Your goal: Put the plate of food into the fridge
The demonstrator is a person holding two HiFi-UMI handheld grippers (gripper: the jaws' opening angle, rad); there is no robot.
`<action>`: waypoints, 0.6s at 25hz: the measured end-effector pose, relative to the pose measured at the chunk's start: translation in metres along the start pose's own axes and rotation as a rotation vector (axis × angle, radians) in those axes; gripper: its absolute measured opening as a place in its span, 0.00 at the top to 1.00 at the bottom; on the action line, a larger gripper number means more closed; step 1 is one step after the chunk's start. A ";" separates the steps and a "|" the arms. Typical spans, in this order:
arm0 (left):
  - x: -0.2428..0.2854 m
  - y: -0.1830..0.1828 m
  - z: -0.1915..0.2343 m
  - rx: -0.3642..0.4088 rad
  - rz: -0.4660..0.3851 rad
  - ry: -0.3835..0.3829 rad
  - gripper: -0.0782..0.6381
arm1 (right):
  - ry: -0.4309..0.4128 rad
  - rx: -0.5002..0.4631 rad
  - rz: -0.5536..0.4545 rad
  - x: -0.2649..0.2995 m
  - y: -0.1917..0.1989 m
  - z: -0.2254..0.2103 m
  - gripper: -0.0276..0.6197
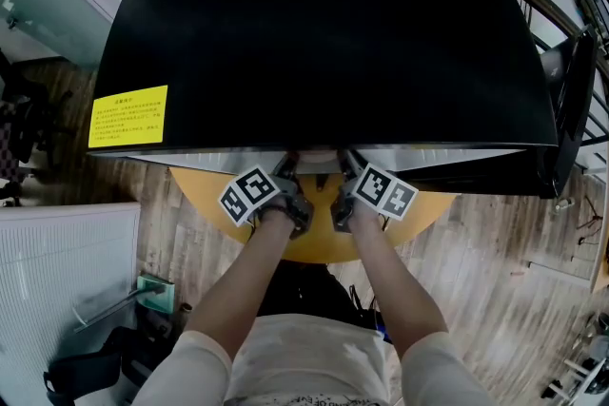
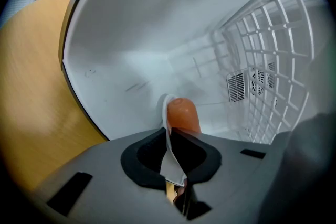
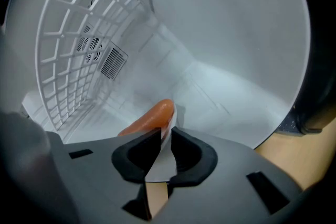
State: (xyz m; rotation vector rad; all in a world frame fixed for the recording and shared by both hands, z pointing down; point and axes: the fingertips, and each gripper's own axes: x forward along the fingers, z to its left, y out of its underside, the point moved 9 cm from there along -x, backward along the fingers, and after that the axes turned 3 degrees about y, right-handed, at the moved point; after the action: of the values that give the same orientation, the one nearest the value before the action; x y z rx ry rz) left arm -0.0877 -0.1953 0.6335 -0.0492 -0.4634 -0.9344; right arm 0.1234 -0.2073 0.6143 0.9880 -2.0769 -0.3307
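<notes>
The black fridge (image 1: 324,24) stands open on the round table (image 1: 195,195), and the task looks to be at the insertion step. The white plate (image 2: 169,157) is already inside the white cavity, beside the wire rack (image 2: 273,76). The left tongs (image 2: 170,150) and right tongs (image 3: 161,153) are each clenched on its near rim. Next the plate probably has to be lowered flat, then both tongs released. The sausage (image 2: 182,113) lies lengthwise, its rounded end pointing toward the fridge's back wall.
</notes>
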 end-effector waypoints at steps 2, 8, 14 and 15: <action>0.002 0.000 0.000 0.003 0.001 -0.005 0.83 | 0.006 -0.008 0.001 0.001 -0.001 0.000 0.84; 0.005 -0.002 -0.002 0.043 0.002 -0.022 0.83 | 0.023 -0.034 0.001 0.005 -0.001 0.000 0.83; 0.006 -0.003 -0.008 0.111 0.015 -0.066 0.81 | 0.060 -0.109 0.012 0.006 -0.004 0.005 0.81; 0.006 -0.004 -0.008 0.120 0.018 -0.072 0.81 | 0.071 -0.131 0.015 0.006 -0.004 0.006 0.81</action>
State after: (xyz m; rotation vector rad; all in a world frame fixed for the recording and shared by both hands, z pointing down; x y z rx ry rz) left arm -0.0844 -0.2041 0.6278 0.0220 -0.5837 -0.8877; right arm 0.1189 -0.2146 0.6116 0.8925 -1.9711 -0.4125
